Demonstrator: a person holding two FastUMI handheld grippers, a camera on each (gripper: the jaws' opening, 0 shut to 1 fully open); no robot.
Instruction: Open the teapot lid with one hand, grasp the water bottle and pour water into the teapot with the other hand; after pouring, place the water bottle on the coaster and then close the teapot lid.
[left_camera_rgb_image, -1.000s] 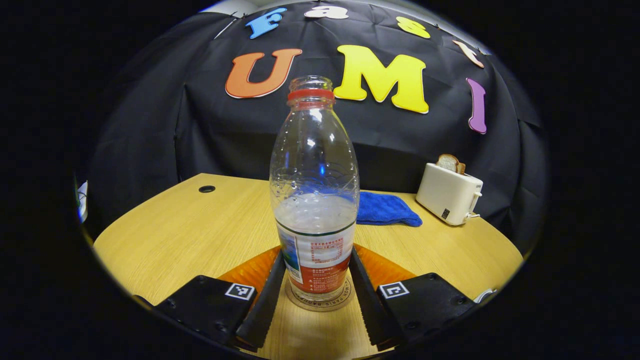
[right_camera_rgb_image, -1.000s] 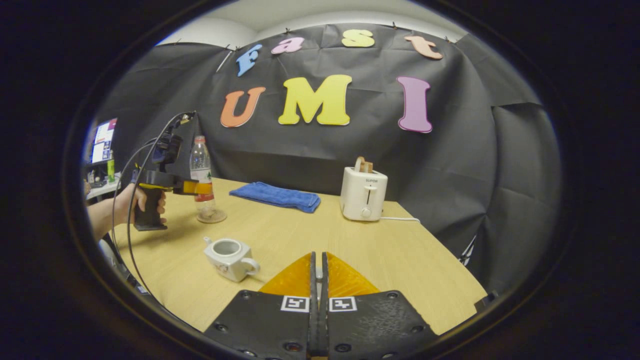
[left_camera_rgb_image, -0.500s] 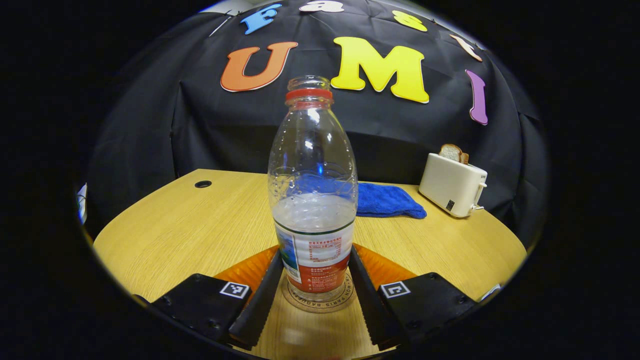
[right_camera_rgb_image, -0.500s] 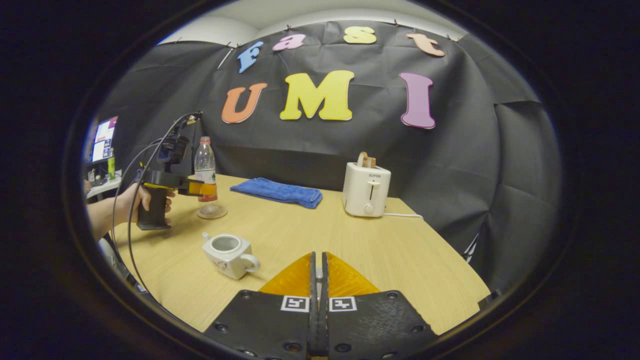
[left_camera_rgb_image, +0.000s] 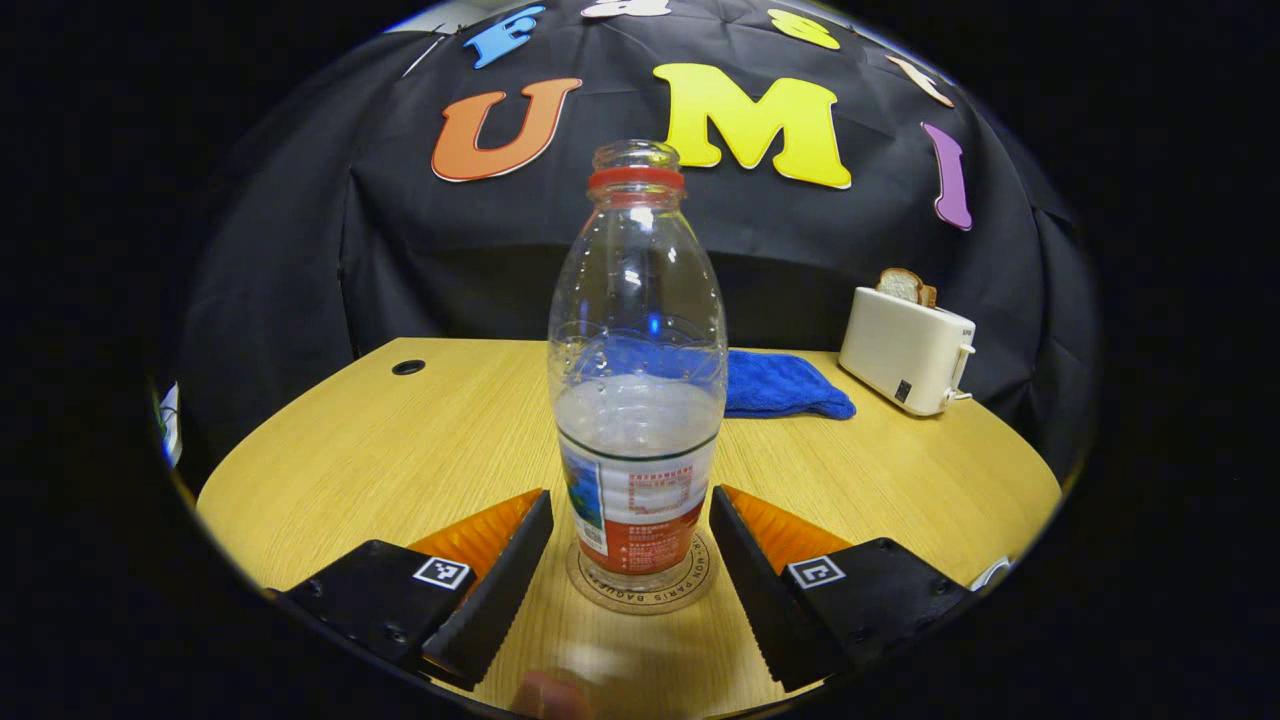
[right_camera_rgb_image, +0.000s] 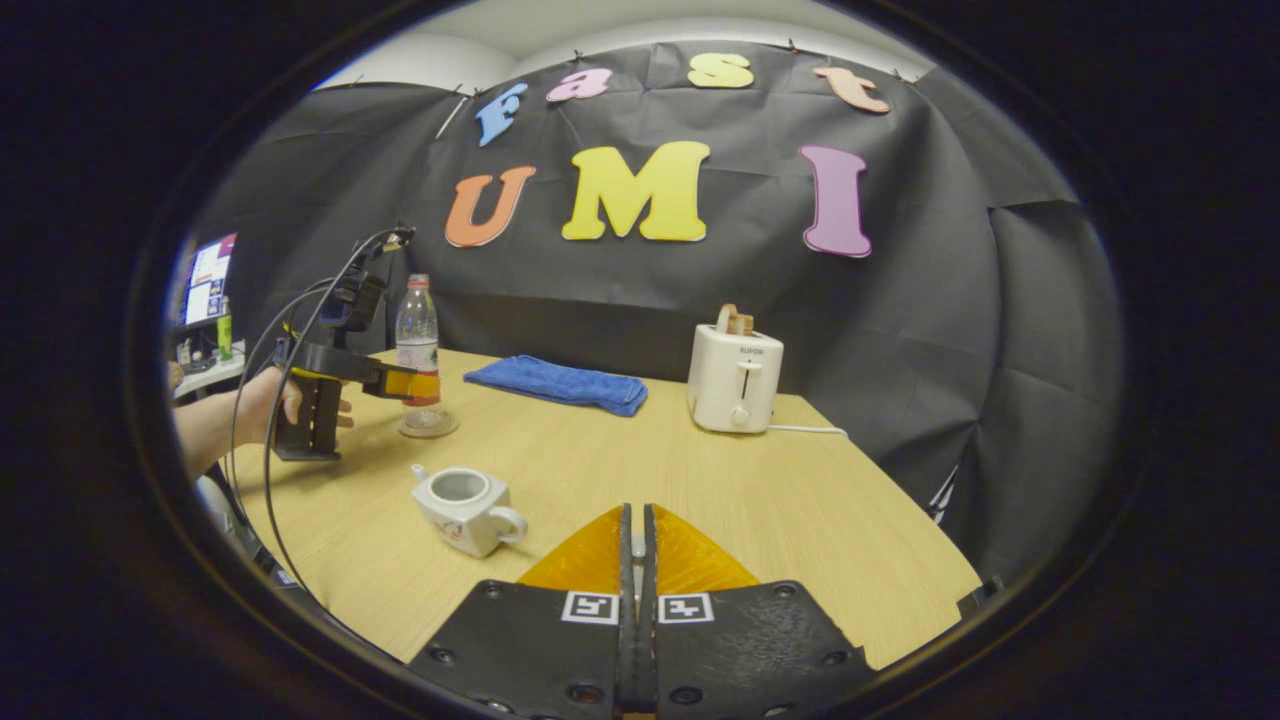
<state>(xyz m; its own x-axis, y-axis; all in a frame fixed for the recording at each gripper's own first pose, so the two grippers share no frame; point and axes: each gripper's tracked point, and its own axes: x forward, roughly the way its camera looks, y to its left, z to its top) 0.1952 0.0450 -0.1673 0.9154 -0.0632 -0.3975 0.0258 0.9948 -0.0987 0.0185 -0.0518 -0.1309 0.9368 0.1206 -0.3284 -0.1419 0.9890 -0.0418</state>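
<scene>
A clear water bottle (left_camera_rgb_image: 638, 330), part full and uncapped, stands upright on a round coaster (left_camera_rgb_image: 600, 592). My left gripper (left_camera_rgb_image: 630, 495) is open, one finger on each side of the bottle's label with a gap on both sides. In the right gripper view a hand (right_camera_rgb_image: 262, 402) holds that left gripper (right_camera_rgb_image: 410, 384) by the bottle (right_camera_rgb_image: 417, 330) and coaster (right_camera_rgb_image: 428, 428). The white teapot (right_camera_rgb_image: 465, 508) sits lidless on the table. My right gripper (right_camera_rgb_image: 637, 512) hovers above the table, shut, with a pale sliver of the teapot lid pinched between its tips.
A white toaster (right_camera_rgb_image: 735, 385) with bread in it stands at the back, its cord trailing right. A folded blue cloth (right_camera_rgb_image: 560, 383) lies beside it. The wooden table (left_camera_rgb_image: 400, 450) has a cable hole (left_camera_rgb_image: 408, 367) at the far left.
My left gripper's fingers spread apart and let go of the bottle, which now stands free on the coaster. The right gripper stays shut and has barely moved.
</scene>
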